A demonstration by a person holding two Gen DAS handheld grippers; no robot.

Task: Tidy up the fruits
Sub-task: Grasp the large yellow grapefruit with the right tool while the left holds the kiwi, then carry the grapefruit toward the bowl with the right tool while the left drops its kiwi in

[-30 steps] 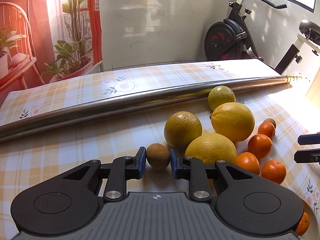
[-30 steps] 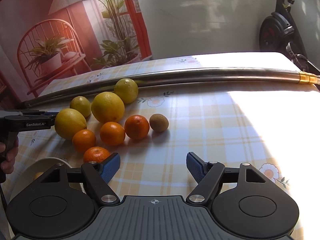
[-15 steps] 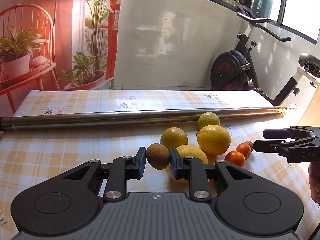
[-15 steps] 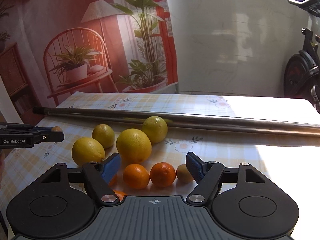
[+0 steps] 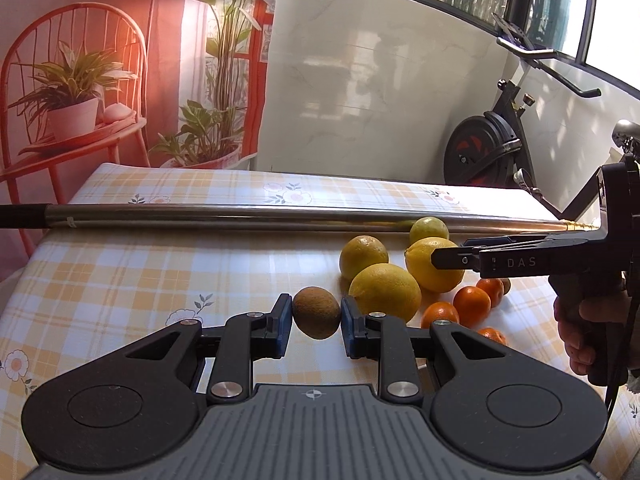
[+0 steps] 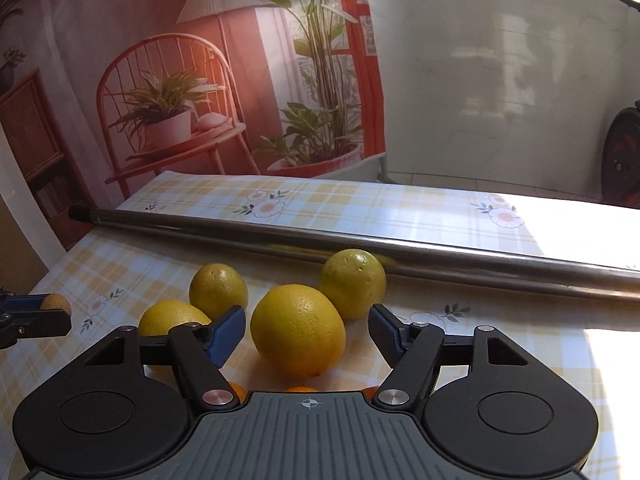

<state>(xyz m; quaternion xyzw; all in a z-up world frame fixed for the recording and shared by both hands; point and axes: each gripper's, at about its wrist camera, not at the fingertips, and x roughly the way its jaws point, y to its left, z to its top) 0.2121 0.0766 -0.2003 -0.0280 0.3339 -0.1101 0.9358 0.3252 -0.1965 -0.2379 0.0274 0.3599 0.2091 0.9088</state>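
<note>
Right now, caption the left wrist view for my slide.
Left tongs grip a kiwi above the table; right tongs open over the citrus pile.

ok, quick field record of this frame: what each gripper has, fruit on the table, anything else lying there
left gripper: jaws shut on the brown fuzzy kiwi, lifted off the table
right gripper: jaws open, empty, around the large yellow citrus fruit without touching it
yellow fruit: four round ones, clustered
small orange mandarins: grouped beside the yellow fruit, at least four visible
long steel pole: lies across the table behind the fruit
yellow checked floral tablecloth: covers the table
</note>
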